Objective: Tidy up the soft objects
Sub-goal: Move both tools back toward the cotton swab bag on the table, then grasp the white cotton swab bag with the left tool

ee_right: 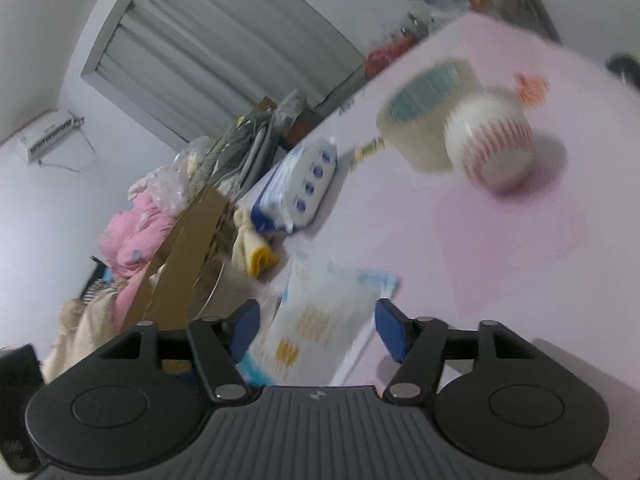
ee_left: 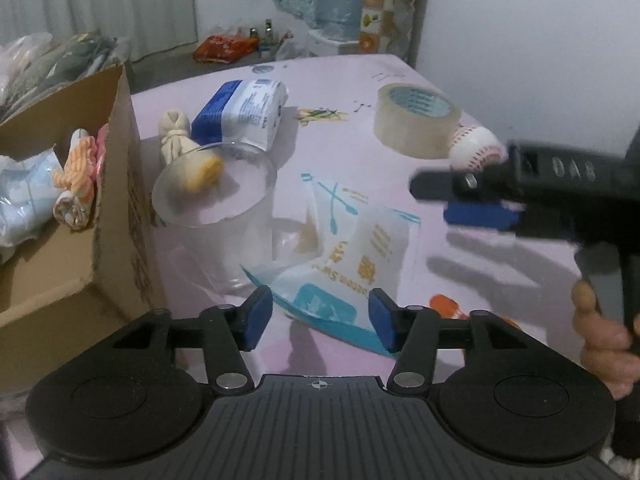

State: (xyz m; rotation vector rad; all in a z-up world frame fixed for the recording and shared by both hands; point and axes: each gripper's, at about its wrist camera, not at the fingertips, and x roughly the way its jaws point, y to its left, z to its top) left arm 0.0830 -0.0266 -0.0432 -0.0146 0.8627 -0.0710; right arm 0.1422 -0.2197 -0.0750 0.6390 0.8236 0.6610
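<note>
Plastic packet between left tool pads.

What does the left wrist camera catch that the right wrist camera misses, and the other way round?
Only the left wrist view shows the clear cup, the rolled cloths inside the cardboard box, and the other gripper. Only the right wrist view shows the air conditioner and pink bedding. Both show the tape roll, baseball, tissue pack and printed plastic bag.

Tape roll beside baseball; glass upright.
</note>
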